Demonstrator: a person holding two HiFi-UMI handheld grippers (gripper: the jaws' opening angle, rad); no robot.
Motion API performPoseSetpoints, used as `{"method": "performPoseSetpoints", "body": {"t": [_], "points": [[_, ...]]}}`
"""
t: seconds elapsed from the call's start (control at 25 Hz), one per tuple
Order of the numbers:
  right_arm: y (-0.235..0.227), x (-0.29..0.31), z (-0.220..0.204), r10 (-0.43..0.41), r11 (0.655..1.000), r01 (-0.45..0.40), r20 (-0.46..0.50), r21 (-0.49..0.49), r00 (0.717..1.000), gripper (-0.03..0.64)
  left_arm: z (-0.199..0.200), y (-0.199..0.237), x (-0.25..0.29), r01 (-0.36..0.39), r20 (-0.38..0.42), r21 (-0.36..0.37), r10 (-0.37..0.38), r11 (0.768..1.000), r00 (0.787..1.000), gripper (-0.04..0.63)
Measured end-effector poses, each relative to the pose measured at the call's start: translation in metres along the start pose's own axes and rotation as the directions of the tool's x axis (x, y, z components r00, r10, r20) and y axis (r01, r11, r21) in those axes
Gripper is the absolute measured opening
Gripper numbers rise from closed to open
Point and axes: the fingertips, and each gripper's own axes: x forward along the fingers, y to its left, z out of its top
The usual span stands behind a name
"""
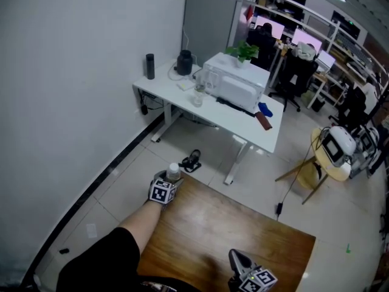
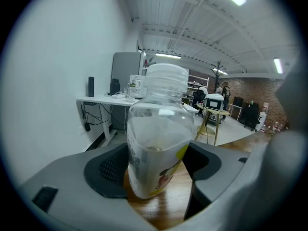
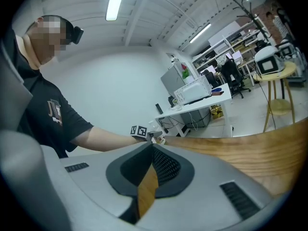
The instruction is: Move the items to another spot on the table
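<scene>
A clear plastic bottle [image 1: 174, 171] with a white cap and a yellow label stands upright at the far left corner of the wooden table [image 1: 243, 224]. My left gripper [image 1: 171, 179] is around it. In the left gripper view the bottle [image 2: 156, 129] fills the gap, and both dark pads [image 2: 110, 170] touch its sides. My right gripper [image 1: 238, 261] is over the table's near edge, jaws together and empty. In the right gripper view, past the shut right gripper [image 3: 151, 150], the left gripper [image 3: 139, 131] shows at the table's far end.
Beyond the table stands a white desk [image 1: 182, 99] with a white appliance [image 1: 237, 81], a plant, glasses and a dark flask. A black object [image 1: 191, 161] lies on the floor near the table's corner. A round stool [image 1: 331, 163] with a white device is at the right.
</scene>
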Motion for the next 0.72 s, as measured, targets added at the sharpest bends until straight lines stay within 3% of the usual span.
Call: {"method": "performPoseSetpoints", "body": {"t": [0.44,0.72], "points": [[0.013,-0.007,0.006,0.015,0.999,-0.015,0.013,-0.031,1.0,-0.011,0.022,-0.018,-0.02,0.064,0.066,-0.012,-0.063,0.998,0.996,0.342],[0.03,-0.026,0.01,0.044,0.999,-0.044,-0.001,-0.025,0.999,-0.011,0.037,-0.063,-0.056,0.14,0.101,0.053,-0.145,0.989,0.984,0.341]]}}
